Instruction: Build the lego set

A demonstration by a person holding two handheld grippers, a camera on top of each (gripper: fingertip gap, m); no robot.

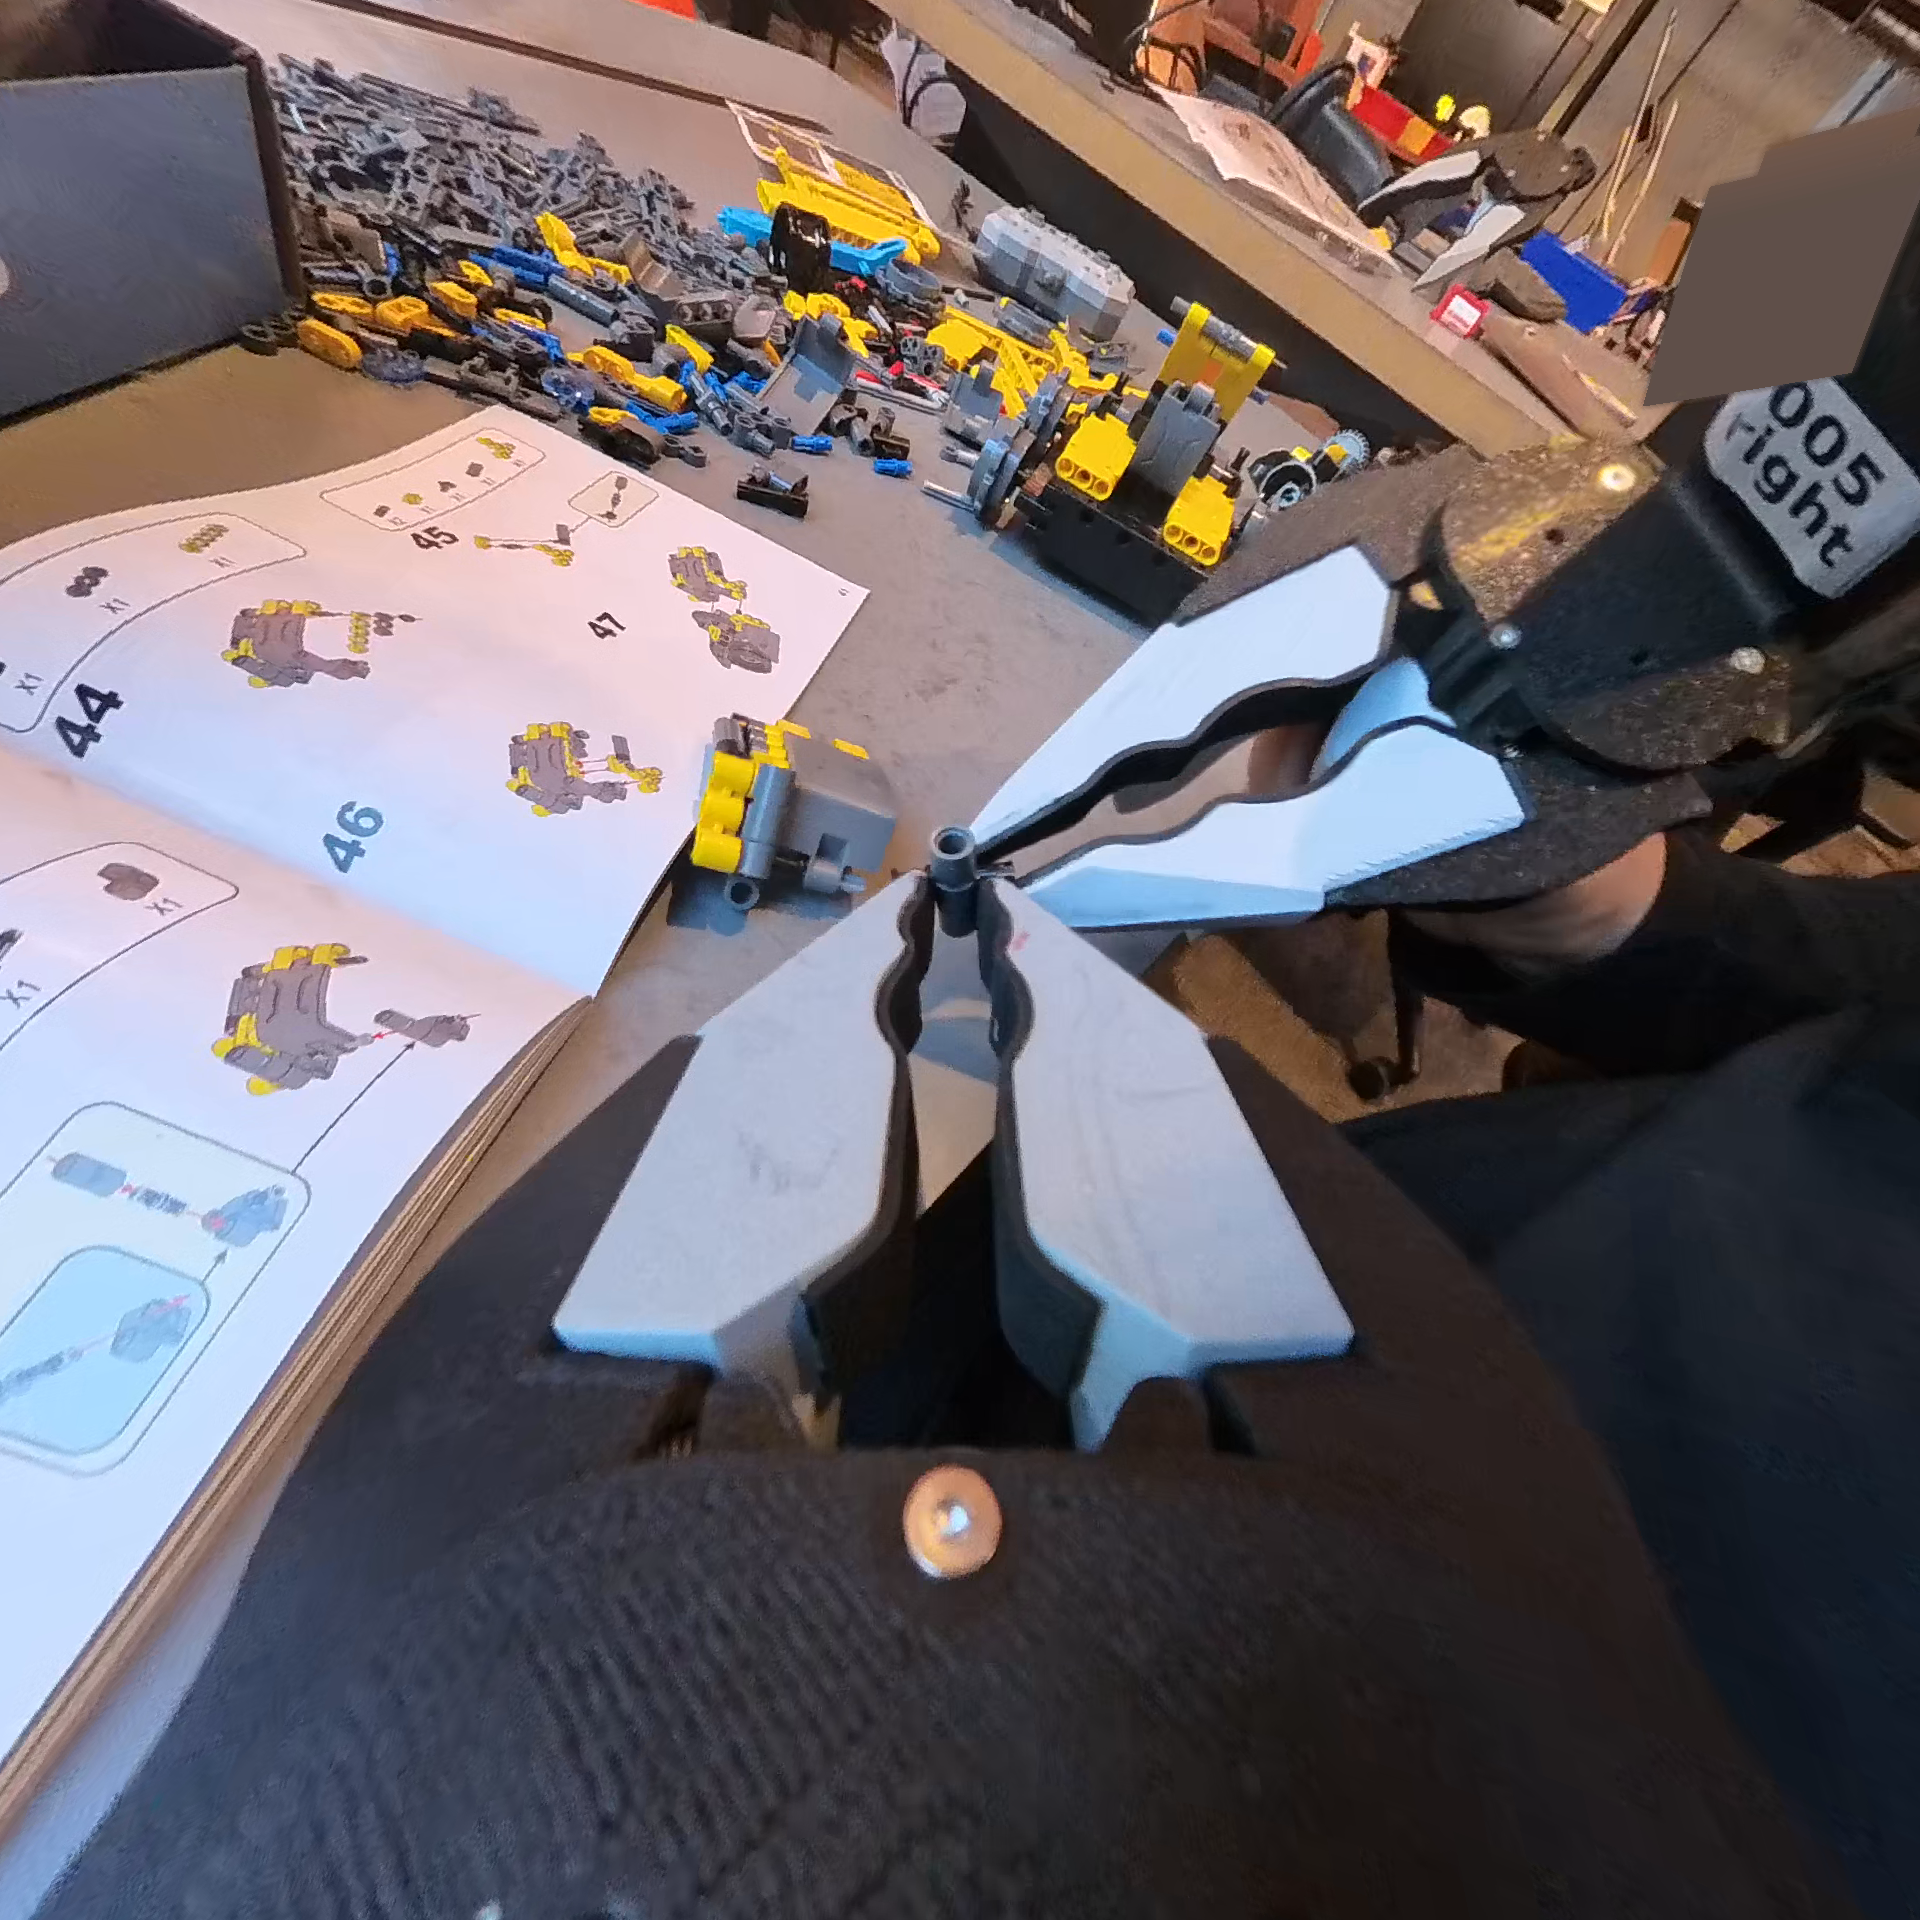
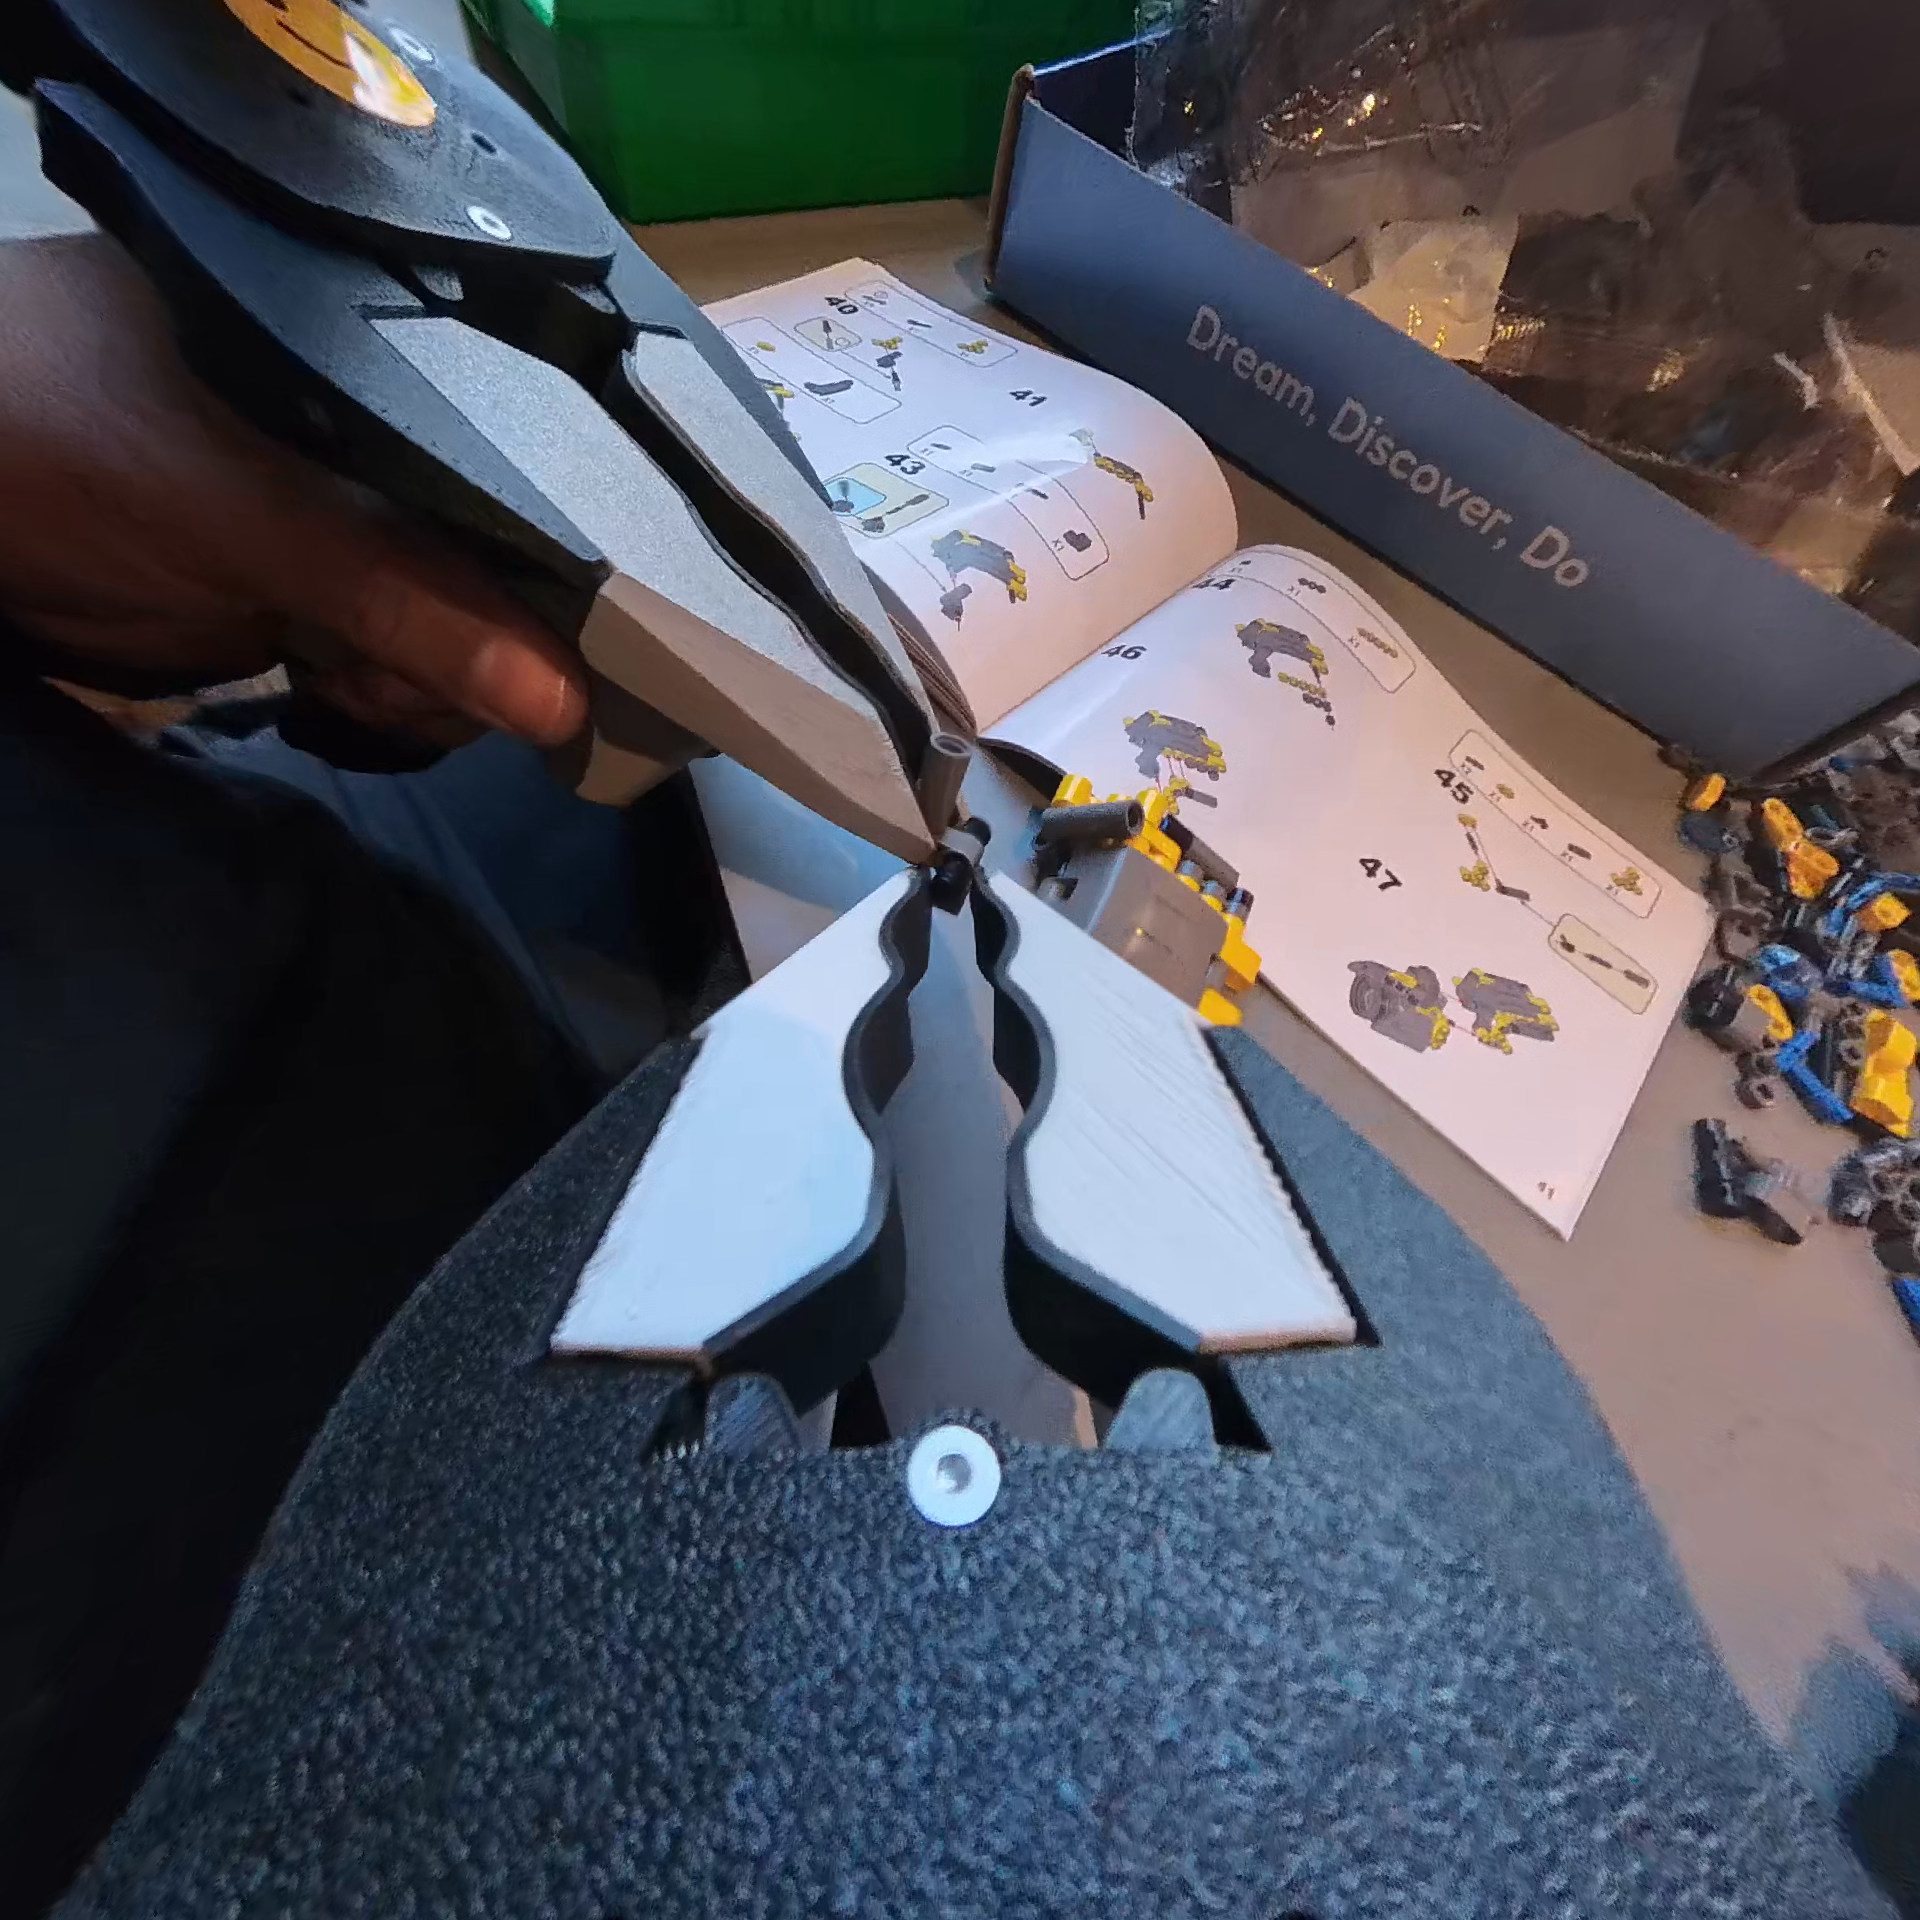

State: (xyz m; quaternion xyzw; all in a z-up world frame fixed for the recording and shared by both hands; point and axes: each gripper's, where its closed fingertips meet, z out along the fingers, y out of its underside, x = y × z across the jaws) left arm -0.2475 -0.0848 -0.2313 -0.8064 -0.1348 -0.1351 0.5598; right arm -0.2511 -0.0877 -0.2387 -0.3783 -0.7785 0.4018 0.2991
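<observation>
Right now, a small grey plastic tube [image 1: 952, 854] is pinched by the left gripper [image 1: 952, 904]; a tiny black peg [image 2: 952, 878] is pinched by the right gripper [image 2: 948, 891], tips touching. Either could be dropped if squeezed crooked.

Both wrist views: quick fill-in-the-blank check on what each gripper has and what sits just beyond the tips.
1. The left gripper is shut on a small ____ tube.
2. The right gripper pinches a small ____ pin.
3. The grey and yellow sub-assembly rests on the table beside the open ____.
4. Loose parts lie beyond the booklet, mostly grey, blue and ____.

Missing words: grey; black; booklet; yellow
</observation>
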